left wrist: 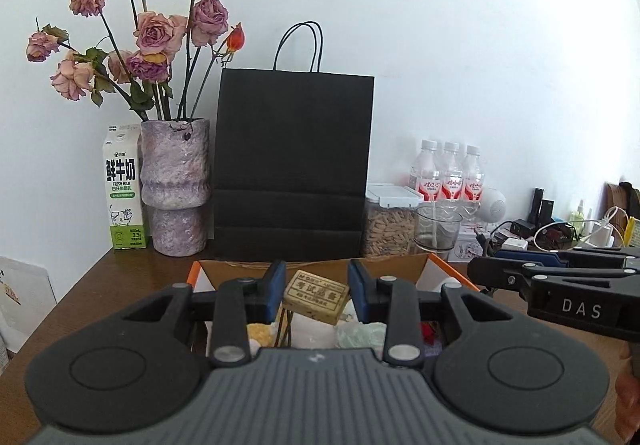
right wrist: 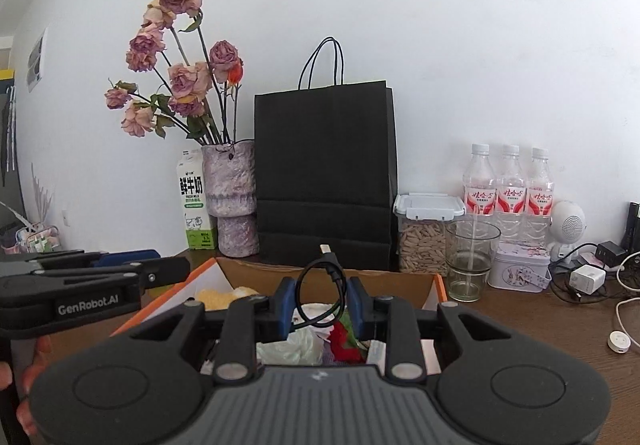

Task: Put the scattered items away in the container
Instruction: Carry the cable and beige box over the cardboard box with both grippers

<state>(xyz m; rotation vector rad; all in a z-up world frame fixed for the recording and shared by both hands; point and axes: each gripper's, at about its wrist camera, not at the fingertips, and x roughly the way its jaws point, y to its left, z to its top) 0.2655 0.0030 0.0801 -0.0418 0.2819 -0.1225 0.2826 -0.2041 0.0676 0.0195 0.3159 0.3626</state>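
An open cardboard box [left wrist: 420, 265] with orange flaps [right wrist: 400, 283] stands on the brown table, holding several items: something yellow, a white bag, something red. My left gripper [left wrist: 316, 291] is shut on a tan rectangular eraser [left wrist: 316, 297] and holds it over the box. My right gripper [right wrist: 318, 297] is shut on a coiled black USB cable [right wrist: 320, 285], also over the box; its plug sticks up. Each gripper shows from the side in the other's view: the right gripper [left wrist: 560, 285] in the left wrist view, the left gripper [right wrist: 100, 281] in the right wrist view.
Behind the box stand a black paper bag [left wrist: 292, 165], a vase of dried roses [left wrist: 174, 185], a milk carton [left wrist: 124, 193], a jar of seeds [right wrist: 424, 237], a glass [right wrist: 470, 261], a tin [right wrist: 520, 267], three water bottles [right wrist: 510, 189]. Chargers and cables [right wrist: 588, 277] lie at right.
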